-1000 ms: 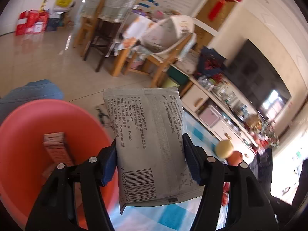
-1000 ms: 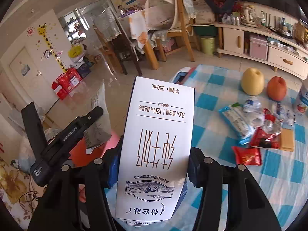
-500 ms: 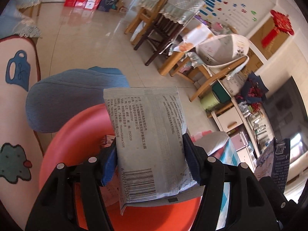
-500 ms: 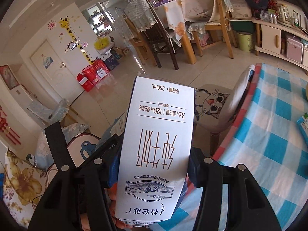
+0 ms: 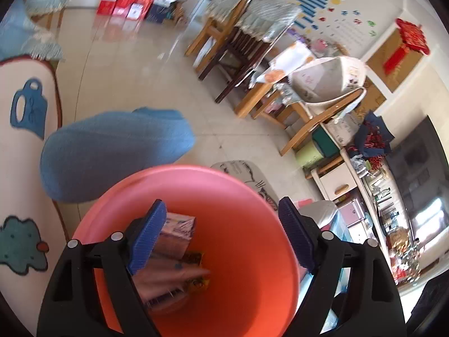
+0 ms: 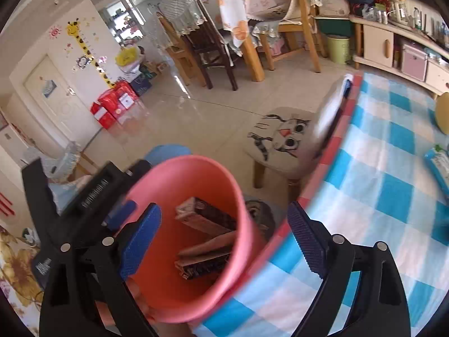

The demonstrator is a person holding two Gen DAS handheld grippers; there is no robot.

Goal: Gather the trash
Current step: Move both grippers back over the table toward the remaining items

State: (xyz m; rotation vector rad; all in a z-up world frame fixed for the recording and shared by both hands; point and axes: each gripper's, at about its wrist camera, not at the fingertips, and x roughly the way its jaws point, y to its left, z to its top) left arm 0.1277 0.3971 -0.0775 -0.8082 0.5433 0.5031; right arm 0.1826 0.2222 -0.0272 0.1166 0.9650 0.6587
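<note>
The left gripper [image 5: 221, 236] hangs over the mouth of the coral-pink bin [image 5: 252, 185], its jaws opening with nothing between the blue pads; the right gripper [image 6: 224, 238] does the same from the table side, jaws opening and bare. The trash lies at the bottom of the bin: a dark carton [image 6: 204, 216], crumpled wrappers [image 6: 204, 261] and, in the left view, a pale printed pack [image 5: 176, 236] (blurred, so its label cannot be read).

This looks like the drop step of collecting trash, with both loads let go. The next move, as I judge it, calls for both grippers to lift clear of the rim and turn toward the table for more; little of that is visible here beyond a bluish packet [image 6: 439, 163] at the right edge of the cloth.

The bin sits just off the near corner of the table, whose blue-and-white check cloth [image 6: 393, 196] has a red border. Beside it stands a stool with a cat-face cushion [image 6: 283, 137]. Beyond are glossy floor tiles, wooden chairs [image 6: 297, 28], red gift boxes [image 6: 112, 106] by a door, and a low sideboard [image 6: 378, 42].
</note>
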